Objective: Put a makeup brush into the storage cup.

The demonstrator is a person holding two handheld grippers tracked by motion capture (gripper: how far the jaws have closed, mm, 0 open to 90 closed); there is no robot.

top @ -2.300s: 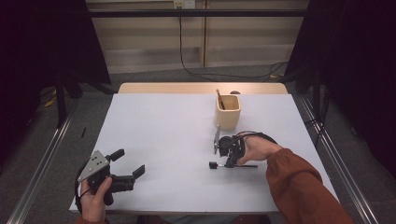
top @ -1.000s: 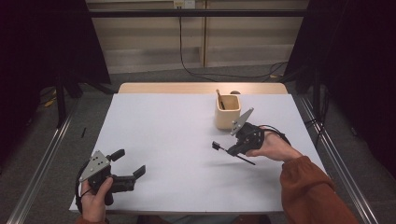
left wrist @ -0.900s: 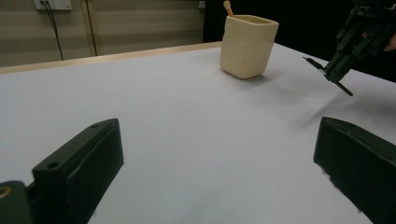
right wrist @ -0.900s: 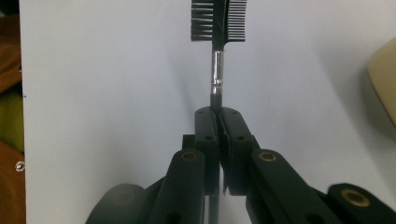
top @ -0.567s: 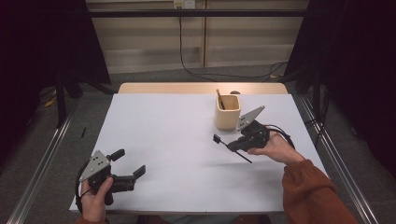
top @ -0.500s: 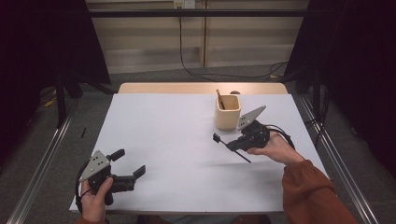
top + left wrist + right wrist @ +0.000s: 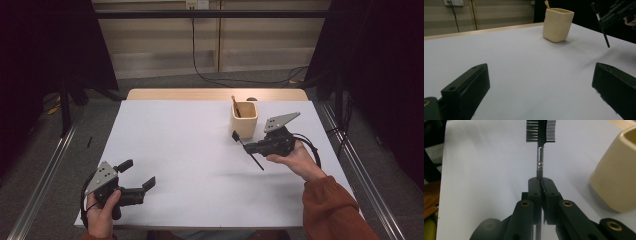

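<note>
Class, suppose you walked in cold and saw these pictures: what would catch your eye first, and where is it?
First, the right tongs, raised at the table's right side, shut on a thin black brush-and-comb tool. Just behind them stands a cream square cup with a wooden stick poking out. At the near left corner of the white table, the left tongs sit open, holding nothing.

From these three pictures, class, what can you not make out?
- Lower part of the wooden stick: hidden inside the cream cup, high view.
- Cup's far side: cut off at the right edge, right gripper view.
- Brush-comb tool top: cut off by the upper edge, right gripper view.
</note>
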